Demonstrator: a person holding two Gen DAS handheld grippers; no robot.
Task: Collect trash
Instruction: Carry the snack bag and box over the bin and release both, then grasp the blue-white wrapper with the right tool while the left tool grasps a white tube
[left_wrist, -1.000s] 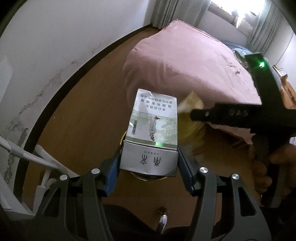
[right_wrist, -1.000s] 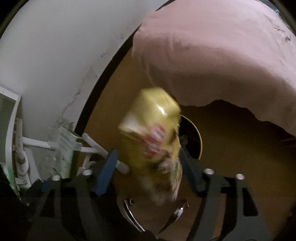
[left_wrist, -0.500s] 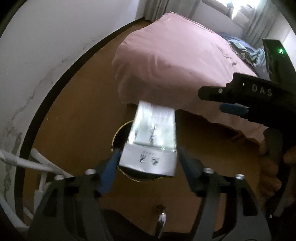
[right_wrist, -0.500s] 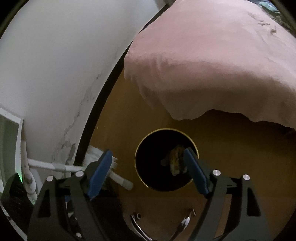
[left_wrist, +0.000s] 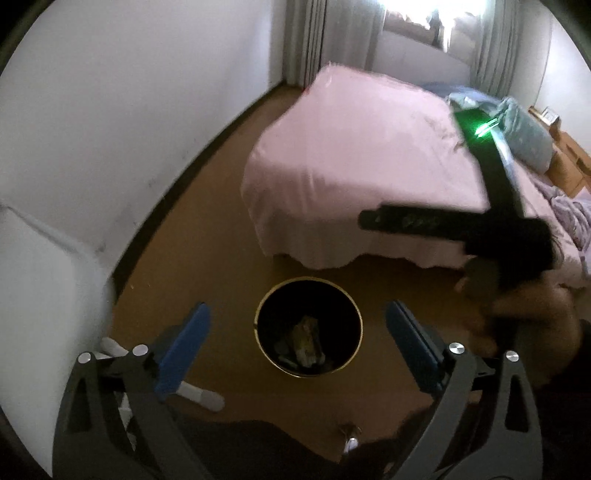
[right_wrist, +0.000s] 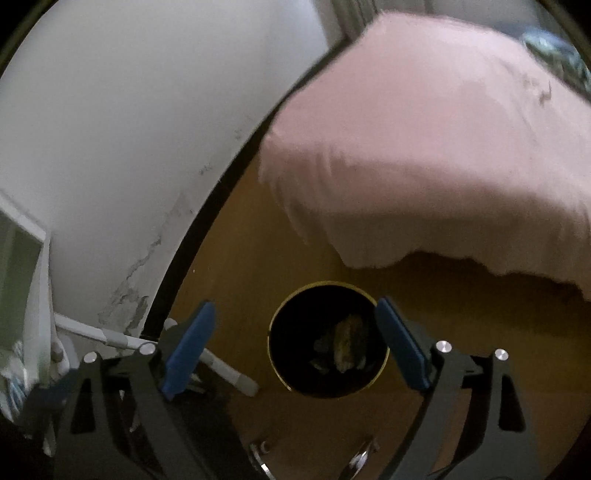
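Below, round bin (left_wrist: 308, 326) with trash (left_wrist: 304, 341) beside pink bed (left_wrist: 354, 166), left gripper (left_wrist: 297, 341) and right gripper (right_wrist: 295, 341) opening, empty.

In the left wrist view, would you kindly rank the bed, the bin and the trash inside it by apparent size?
1. Bed, though farther away.
2. Bin.
3. Trash, lying inside the bin.

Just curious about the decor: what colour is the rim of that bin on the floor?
Gold, a thin ring around the black bin; the left wrist view shows it best.
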